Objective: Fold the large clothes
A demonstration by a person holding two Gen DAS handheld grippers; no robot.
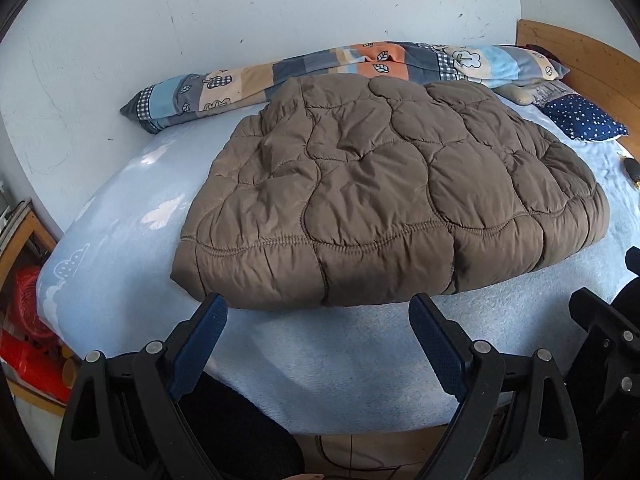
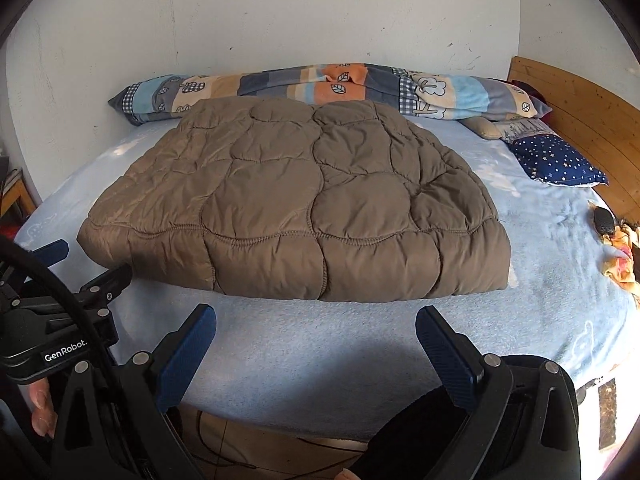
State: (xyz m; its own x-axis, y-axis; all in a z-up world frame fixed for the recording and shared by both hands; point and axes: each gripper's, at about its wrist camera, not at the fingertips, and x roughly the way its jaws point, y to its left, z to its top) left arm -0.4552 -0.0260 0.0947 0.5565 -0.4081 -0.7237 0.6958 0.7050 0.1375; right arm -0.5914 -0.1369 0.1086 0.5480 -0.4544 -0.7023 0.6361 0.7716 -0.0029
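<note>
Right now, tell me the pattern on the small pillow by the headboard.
Navy blue with small white stars and dots: the small pillow, clearest in the right wrist view.

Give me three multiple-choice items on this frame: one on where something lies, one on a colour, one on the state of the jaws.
1. Where does the patchwork blanket lie?
A. along the wall behind the quilted jacket
B. on the floor
C. on top of the jacket

2. What colour is the jacket?
A. red
B. grey-brown
C. white

3. How do the left gripper and right gripper stand?
A. both clamped on the jacket
B. one open, one shut
C. both open, holding nothing

Answers:
1. A: it stretches along the wall at the far edge of the bed.
2. B: every padded panel is that one dull tone.
3. C: in each wrist view the jaws are spread over bare sheet, short of the jacket's hem.
</note>
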